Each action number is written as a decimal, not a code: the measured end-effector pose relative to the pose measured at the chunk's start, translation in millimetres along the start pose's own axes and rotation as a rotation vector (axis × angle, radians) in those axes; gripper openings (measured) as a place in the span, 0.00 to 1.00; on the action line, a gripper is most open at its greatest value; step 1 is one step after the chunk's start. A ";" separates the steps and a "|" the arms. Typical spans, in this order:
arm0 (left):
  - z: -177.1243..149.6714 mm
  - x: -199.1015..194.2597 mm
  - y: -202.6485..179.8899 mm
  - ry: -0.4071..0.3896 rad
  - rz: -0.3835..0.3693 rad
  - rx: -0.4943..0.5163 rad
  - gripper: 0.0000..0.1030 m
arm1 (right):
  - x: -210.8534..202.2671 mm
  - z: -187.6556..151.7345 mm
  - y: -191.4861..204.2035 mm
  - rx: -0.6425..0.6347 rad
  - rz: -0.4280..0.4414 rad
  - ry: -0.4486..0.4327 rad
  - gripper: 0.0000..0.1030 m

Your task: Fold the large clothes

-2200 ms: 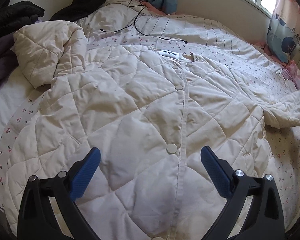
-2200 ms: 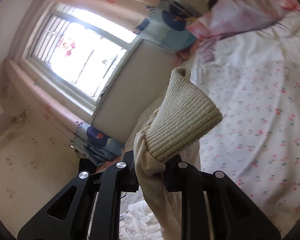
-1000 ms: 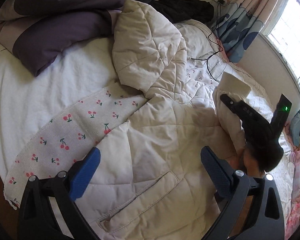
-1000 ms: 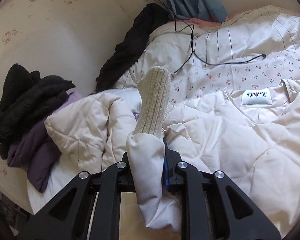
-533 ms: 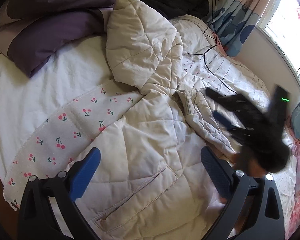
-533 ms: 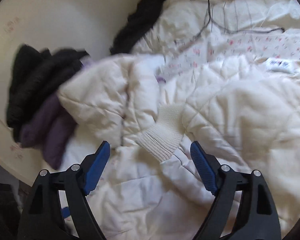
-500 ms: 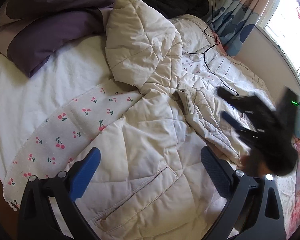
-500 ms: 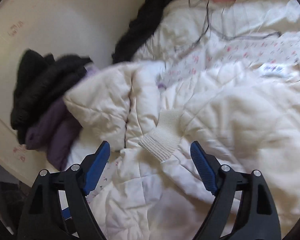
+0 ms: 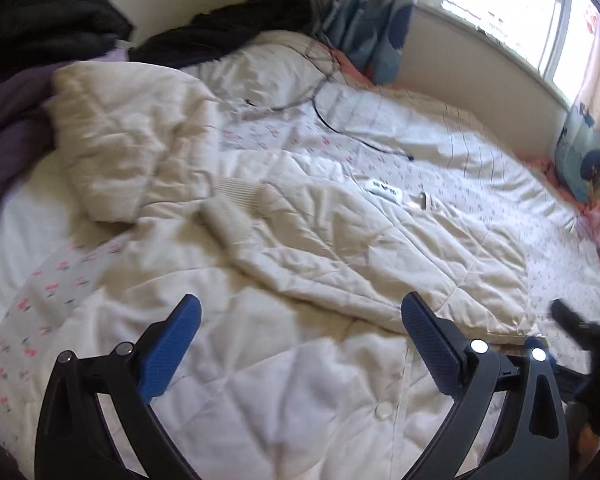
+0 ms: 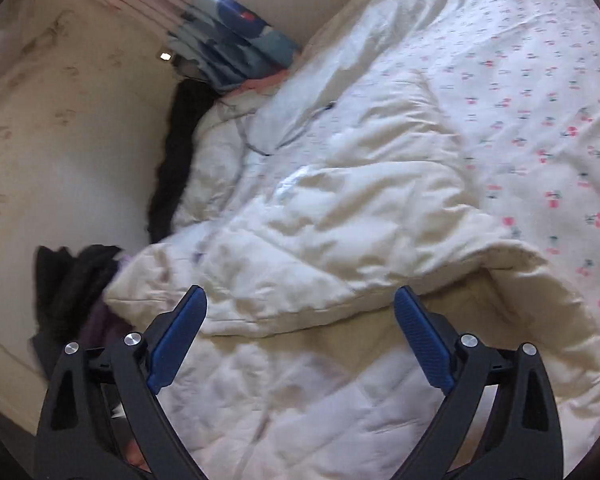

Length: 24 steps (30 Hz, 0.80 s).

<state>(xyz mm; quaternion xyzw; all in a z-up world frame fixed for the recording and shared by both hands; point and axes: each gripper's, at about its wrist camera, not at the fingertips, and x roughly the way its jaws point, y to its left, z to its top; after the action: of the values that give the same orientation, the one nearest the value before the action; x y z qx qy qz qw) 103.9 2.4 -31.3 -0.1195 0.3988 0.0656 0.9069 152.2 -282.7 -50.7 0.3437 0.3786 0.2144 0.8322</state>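
A cream quilted jacket lies spread on the bed, front side up. One sleeve is folded across its chest, with the ribbed cuff near the hood. My left gripper is open and empty above the jacket's lower front. My right gripper is open and empty above the folded sleeve. The right gripper's dark body shows blurred at the right edge of the left wrist view.
A cherry-print bedsheet covers the bed. Dark and purple clothes are piled at the far left by the wall. A black cable lies on the bedding beyond the collar. A window with curtains stands behind.
My right gripper let go of the sleeve cuff and drew back to the jacket's right side. The sleeve now lies across the chest. My left gripper swung its view toward the jacket's middle.
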 end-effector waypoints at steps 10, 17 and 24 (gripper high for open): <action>15.7 26.7 26.4 0.021 0.041 -0.068 0.93 | 6.7 -8.3 7.6 0.016 0.086 0.022 0.89; 54.1 -19.2 159.4 -0.169 0.288 -0.308 0.93 | 10.7 -13.1 13.7 0.016 0.117 0.034 0.89; 102.1 11.1 203.7 -0.184 0.413 -0.171 0.93 | 20.3 -16.5 15.0 0.016 0.121 0.063 0.89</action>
<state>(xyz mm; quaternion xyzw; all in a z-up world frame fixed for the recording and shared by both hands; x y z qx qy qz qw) 140.0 226.3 -6.3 -0.1051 0.3237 0.2936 0.8933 150.6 -253.3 -57.4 0.3658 0.3847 0.2719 0.8027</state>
